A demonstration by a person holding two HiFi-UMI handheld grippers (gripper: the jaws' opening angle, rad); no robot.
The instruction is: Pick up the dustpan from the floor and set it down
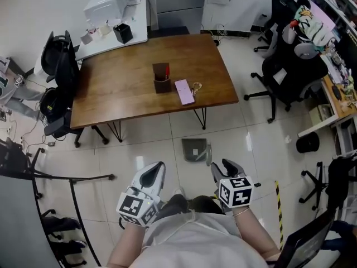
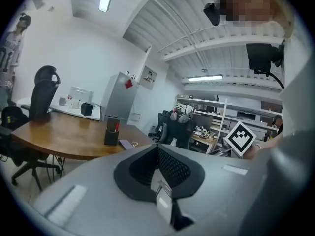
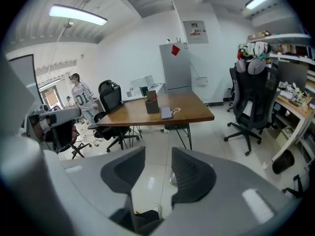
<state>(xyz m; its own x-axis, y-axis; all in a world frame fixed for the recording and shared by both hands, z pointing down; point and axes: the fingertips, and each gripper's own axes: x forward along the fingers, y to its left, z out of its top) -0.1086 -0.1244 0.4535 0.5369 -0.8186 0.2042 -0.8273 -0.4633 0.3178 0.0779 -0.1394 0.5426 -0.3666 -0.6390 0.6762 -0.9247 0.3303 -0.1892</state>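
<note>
The dustpan [image 1: 196,149] lies flat on the pale tiled floor [image 1: 145,149] at the lower middle of the head view, just below the near edge of the wooden surface [image 1: 128,94] and just above the two tongs; it is grey, with a lighter handle along its right side; nothing touches it.

The left tongs [image 1: 159,167] sit at the lower centre-left of the head view, apart from the dustpan and to its lower left; in the left gripper view the left tongs [image 2: 157,148] have their dark pads pressed together with nothing between them.

The right tongs [image 1: 223,170] sit at the lower centre-right, below and slightly right of the dustpan, tilted down toward the floor; in the right gripper view the right tongs [image 3: 158,152] stand partly apart, with a plain gap in which floor tile shows; the pads grip nothing.

On the wooden surface, near its middle, stands a dark pen holder [image 1: 162,80]; just right of it lies a pale pink flat item [image 1: 184,91].

A black office chair [image 1: 283,74] stands on the floor at the right of the frame, well apart from the dustpan; another black chair [image 1: 60,66] stands at the left end of the surface; a white desk [image 1: 111,29] fills the upper left.
</note>
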